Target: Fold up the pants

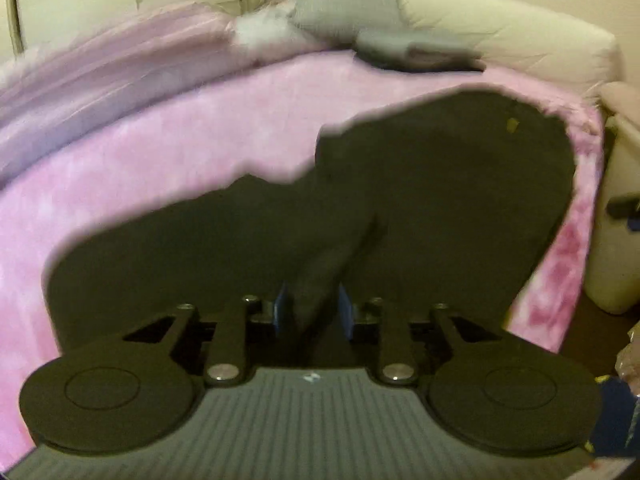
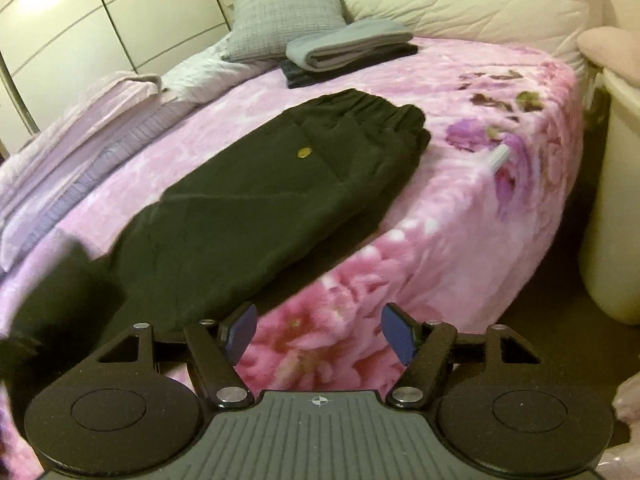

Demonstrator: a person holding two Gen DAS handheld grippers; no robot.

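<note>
Black pants (image 2: 256,196) lie lengthwise on a pink floral blanket (image 2: 460,216), waistband toward the pillows, a small yellow badge (image 2: 303,153) near the hip. In the left wrist view the pants (image 1: 440,184) fill the middle, and my left gripper (image 1: 313,312) is shut on a raised fold of the dark fabric between its blue pads. My right gripper (image 2: 317,336) is open above the blanket just right of the pant leg's near edge, with nothing between its fingers. The left side of the right wrist view is blurred where the cloth is lifted.
A stack of folded grey and dark clothes (image 2: 348,50) sits near a grey pillow (image 2: 286,24) and a cream headboard cushion (image 2: 460,0). A white pen-like object (image 2: 498,159) lies on the blanket. A cream bin (image 2: 616,216) stands beside the bed at right. Wardrobe doors (image 2: 100,12) at left.
</note>
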